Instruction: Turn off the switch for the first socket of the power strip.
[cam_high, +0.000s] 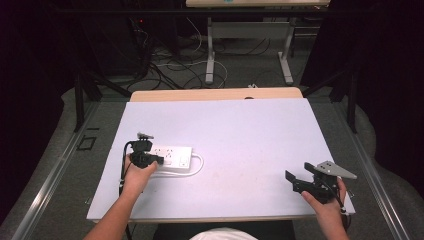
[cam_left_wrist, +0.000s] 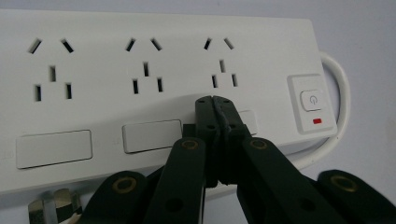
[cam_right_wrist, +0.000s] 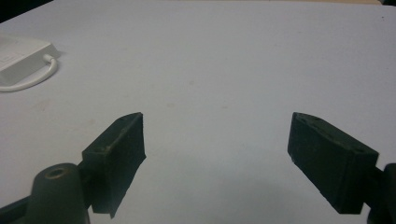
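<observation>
Black jaws of the left hand-held gripper (cam_left_wrist: 215, 100) stand pressed together with nothing between them, their tips over the front face of the white power strip (cam_left_wrist: 140, 93), just below its third socket and left of the switch (cam_left_wrist: 312, 100). That strip lies on the left part of the table (cam_high: 240, 135), its cord looped at the right end. Well apart, the right hand-held gripper (cam_right_wrist: 217, 158) hovers with jaws spread above bare table.
</observation>
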